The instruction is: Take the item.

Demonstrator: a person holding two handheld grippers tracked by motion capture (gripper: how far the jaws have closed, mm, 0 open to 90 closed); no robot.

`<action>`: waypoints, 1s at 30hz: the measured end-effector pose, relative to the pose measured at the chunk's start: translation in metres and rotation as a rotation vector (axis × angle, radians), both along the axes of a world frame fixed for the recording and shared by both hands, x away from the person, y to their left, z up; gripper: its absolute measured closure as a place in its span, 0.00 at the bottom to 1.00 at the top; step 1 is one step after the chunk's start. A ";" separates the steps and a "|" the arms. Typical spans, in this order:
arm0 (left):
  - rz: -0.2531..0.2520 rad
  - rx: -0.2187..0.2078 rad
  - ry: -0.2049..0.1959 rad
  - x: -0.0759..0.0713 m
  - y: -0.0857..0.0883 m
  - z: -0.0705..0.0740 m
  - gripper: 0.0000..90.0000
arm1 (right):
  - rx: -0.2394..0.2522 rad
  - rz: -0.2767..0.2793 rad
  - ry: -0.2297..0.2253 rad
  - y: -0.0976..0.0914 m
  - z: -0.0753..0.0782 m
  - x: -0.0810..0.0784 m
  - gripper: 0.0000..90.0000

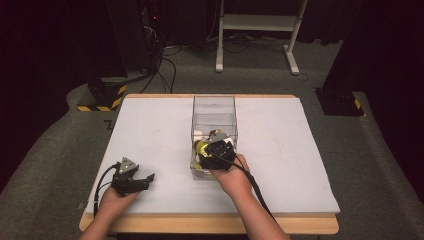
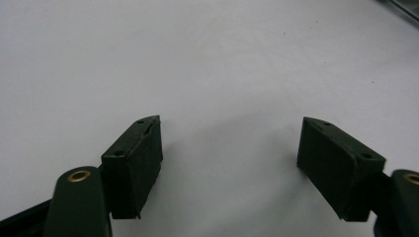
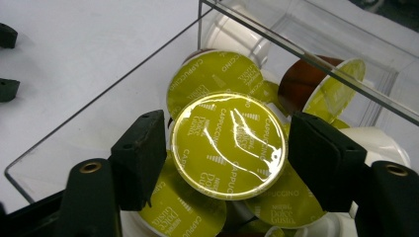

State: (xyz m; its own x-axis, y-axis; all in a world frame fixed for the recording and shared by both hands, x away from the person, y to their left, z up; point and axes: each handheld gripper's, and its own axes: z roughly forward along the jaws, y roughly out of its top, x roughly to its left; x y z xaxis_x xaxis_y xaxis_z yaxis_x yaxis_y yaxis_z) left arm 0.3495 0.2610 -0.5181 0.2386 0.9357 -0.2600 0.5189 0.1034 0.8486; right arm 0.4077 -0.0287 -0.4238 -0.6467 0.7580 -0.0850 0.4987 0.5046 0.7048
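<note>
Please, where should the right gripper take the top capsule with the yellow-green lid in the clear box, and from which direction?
Grip the top capsule on its round rim, at opposite edges, coming from above through the open top of the clear box. Its lid faces up and the box walls block a side approach. The right gripper already has one jaw on each side of it.

High view: right tongs (image 1: 216,150) and hand (image 1: 231,176) are covering most of the clear box's (image 1: 214,107) contents; capsules there are too small to count. Right gripper view: lower capsules (image 3: 185,212) are getting cut off by the bottom edge, top capsule (image 3: 228,144) is hiding those beneath.
</note>
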 end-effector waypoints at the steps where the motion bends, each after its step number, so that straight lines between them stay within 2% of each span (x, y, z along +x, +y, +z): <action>1: 0.000 0.000 0.000 0.000 0.000 0.000 0.28 | 0.000 0.000 0.000 0.000 0.000 0.000 0.36; 6: -0.001 0.001 0.000 0.000 0.000 0.000 0.28 | -0.008 0.003 0.011 0.000 -0.001 0.000 0.41; 17: -0.001 0.002 0.000 0.000 0.000 0.000 0.28 | 0.002 0.003 0.003 -0.001 -0.001 0.000 0.42; 23: -0.001 0.002 0.000 0.000 0.000 0.000 0.28 | 0.017 -0.005 0.004 -0.003 -0.001 -0.001 0.42; 30: -0.003 0.004 0.000 0.000 0.000 0.000 0.28 | 0.039 0.003 -0.017 -0.007 0.001 -0.005 0.42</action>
State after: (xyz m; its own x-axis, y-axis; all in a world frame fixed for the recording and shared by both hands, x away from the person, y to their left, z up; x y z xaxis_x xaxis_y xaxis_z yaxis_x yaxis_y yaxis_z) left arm 0.3493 0.2612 -0.5182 0.2410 0.9360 -0.2564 0.5189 0.0989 0.8491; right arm 0.4028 -0.0356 -0.4232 -0.6477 0.7590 -0.0666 0.4847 0.4778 0.7326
